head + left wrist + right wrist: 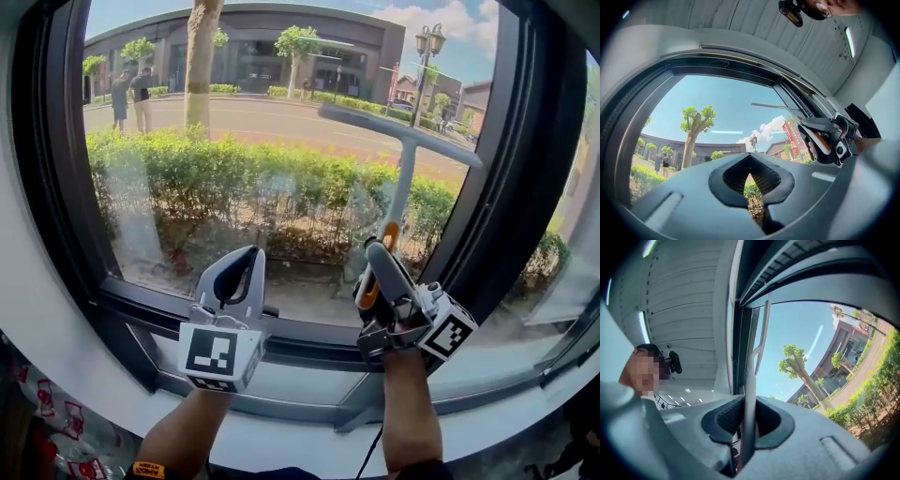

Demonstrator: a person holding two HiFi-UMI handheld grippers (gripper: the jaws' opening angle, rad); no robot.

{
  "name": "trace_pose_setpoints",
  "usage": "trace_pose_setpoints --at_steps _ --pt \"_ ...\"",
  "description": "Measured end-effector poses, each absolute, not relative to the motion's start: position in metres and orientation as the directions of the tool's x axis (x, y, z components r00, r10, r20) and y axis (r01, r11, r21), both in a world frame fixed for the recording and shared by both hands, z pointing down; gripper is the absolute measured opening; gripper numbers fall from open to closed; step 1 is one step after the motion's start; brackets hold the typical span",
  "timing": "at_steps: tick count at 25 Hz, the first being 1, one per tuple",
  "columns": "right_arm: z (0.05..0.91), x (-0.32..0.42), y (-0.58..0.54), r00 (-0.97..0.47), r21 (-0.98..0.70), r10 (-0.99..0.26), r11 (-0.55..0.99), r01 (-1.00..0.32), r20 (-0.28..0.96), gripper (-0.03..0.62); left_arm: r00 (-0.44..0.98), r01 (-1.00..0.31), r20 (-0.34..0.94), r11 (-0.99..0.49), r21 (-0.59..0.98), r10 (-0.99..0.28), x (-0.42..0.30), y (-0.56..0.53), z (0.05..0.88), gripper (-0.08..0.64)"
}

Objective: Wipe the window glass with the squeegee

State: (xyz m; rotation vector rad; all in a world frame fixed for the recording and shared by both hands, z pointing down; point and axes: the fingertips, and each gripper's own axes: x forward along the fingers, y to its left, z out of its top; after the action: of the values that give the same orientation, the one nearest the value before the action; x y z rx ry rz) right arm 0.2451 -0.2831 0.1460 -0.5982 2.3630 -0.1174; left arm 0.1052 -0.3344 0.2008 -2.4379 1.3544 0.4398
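A grey squeegee stands against the window glass, its blade slanting across the upper right of the pane. My right gripper is shut on the squeegee's handle, which has an orange grip; in the right gripper view the handle runs up between the jaws to the blade. My left gripper hangs in front of the lower pane, jaws together and empty. In the left gripper view the left gripper faces the glass, with the right gripper and squeegee at its right.
A dark window frame borders the pane, with a sill below and a second pane to the right. Outside stand a hedge, a tree trunk, a road and a building. Red-printed bags lie at lower left.
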Motion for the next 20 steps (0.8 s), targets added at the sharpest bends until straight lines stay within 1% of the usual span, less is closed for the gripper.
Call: trace_pose_setpoints --at_steps 2,4,10,17,20 --pt "0.142 0.235 -0.279 -0.676 -0.19 -0.445 0.888 -0.419 -0.588 0.044 0.489 -0.866 -0.431 -0.48 -0.139 -0.758 0.09 -0.329 0.191 0.014" --pt "0.136 0.213 -0.275 -0.699 -0.15 -0.424 0.895 -0.42 -0.576 0.044 0.465 -0.881 -0.443 -0.451 -0.144 -0.766 0.069 -0.325 0.185 0.014" --pt "0.122 0.093 -0.275 -0.77 -0.115 -0.307 0.949 -0.295 -0.559 0.044 0.339 -0.941 -0.462 -0.297 -0.163 -0.819 -0.035 -0.318 0.175 0.014" --pt "0.095 -0.041 -0.301 -0.796 -0.11 -0.231 0.972 -0.205 -0.56 0.044 0.162 -0.977 -0.48 -0.072 -0.201 -0.862 -0.168 -0.297 0.145 0.014" --pt "0.079 -0.093 -0.316 -0.789 -0.121 -0.231 0.973 -0.197 -0.569 0.044 0.12 -0.977 -0.49 -0.016 -0.212 -0.863 -0.213 -0.288 0.131 0.014"
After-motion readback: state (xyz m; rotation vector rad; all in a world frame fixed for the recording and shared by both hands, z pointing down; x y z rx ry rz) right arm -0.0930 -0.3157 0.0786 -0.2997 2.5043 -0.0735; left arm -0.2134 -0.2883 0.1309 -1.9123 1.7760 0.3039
